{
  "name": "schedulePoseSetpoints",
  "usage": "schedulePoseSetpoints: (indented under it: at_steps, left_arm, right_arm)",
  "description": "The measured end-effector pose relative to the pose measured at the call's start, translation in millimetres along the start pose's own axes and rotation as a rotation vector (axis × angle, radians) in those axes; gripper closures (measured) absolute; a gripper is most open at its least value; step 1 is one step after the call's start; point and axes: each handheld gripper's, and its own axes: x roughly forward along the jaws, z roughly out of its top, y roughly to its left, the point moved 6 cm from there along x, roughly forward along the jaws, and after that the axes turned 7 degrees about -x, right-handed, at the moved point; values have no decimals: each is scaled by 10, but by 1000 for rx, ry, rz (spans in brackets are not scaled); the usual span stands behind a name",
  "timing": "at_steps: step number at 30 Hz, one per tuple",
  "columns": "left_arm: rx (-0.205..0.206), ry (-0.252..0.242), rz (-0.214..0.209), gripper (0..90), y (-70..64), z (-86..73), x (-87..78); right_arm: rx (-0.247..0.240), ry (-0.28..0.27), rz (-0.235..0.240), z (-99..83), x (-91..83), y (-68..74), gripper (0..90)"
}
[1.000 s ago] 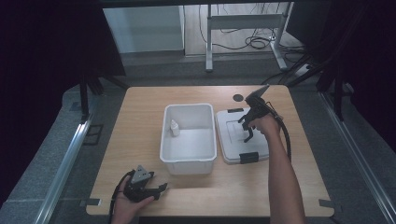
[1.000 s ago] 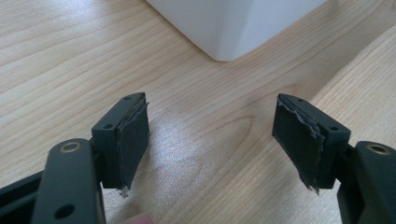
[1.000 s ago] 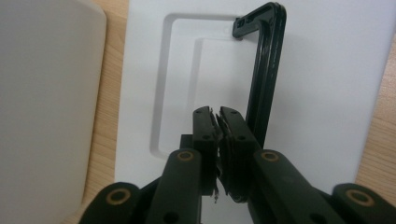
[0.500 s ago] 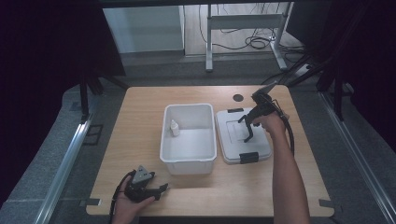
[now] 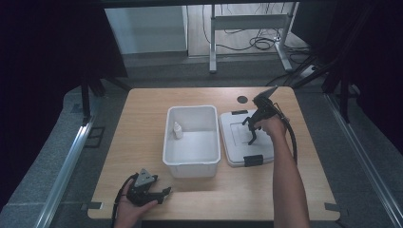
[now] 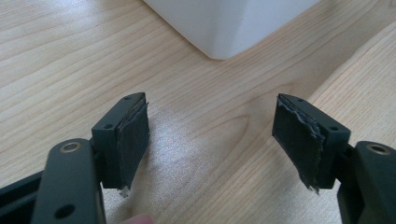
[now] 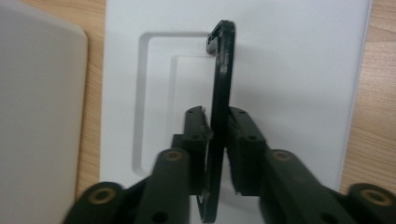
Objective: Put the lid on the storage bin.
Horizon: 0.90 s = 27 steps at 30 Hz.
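A white bin [image 5: 167, 142] stands mid-table with a small white bottle [image 5: 177, 130] inside, by its left wall. To its right a white lid [image 5: 235, 140] lies flat. Over the lid, my right gripper [image 5: 252, 135] points down, shut on a thin black handle [image 7: 224, 60] that stands on edge above the lid [image 7: 289, 70]. Both jaws of that gripper [image 7: 217, 116] press on the handle's bar. My left gripper [image 5: 166, 191] rests near the front left of the table. Its jaws [image 6: 210, 126] are open with only bare wood between them, and the bin's corner [image 6: 224, 23] lies ahead.
A black clip [image 5: 253, 160] sits on the lid's near edge and another [image 5: 239, 112] on its far edge. A round cable hole [image 5: 243, 99] lies in the tabletop behind the lid. The bin's wall [image 7: 42, 116] is close on the right gripper's left.
The right gripper has shifted only slightly over the lid, still shut on the black handle. The left gripper has not moved.
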Motion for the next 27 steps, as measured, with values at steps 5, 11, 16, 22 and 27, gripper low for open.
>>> schedulePoseSetpoints:
  at_steps: [5, 11, 16, 22, 27]
  left_arm:
    - [0, 0, -1, 274, -7, 0, 1]
    - [1, 0, -1, 274, -5, 0, 2]
    - [-2, 1, 0, 274, 7, -3, 4]
    - [-3, -1, -2, 275, 12, -1, 2]
    - [-2, 0, -2, 275, 7, -2, 4]
  right_arm:
    - [18, -5, 18, 3, -6, 11, 842]
    - [33, -13, 25, -8, -11, -1, 855]
    - [41, -5, 21, -8, -20, 6, 858]
    - [43, -11, 7, -5, -110, 25, 859]
    - [52, -30, 24, -18, -202, 32, 859]
